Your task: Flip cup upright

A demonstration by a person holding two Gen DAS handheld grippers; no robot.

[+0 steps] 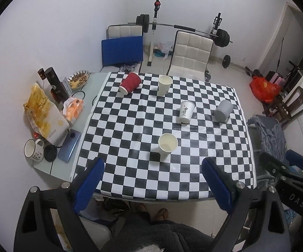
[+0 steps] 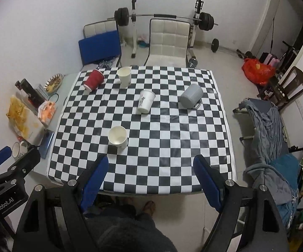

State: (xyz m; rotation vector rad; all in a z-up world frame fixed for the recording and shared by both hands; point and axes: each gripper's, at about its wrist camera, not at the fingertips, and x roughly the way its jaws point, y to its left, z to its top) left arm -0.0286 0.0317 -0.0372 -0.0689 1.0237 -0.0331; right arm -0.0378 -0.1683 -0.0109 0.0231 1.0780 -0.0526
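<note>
On the checkered worktop (image 1: 130, 168), far ahead of both tongs, a red cup (image 1: 129, 83) (image 2: 94, 80) and a grey mug (image 1: 223, 110) (image 2: 191, 96) rest upside down, bases up. The glossy red cup tapers; the matte grey mug shows a handle low at its rim. Between them stands an upright printed paper cup (image 1: 186, 111). Left tongs (image 1: 152, 180) and right tongs (image 2: 151, 175) hover spread wide and empty above the near edge, blue pads facing.
</note>
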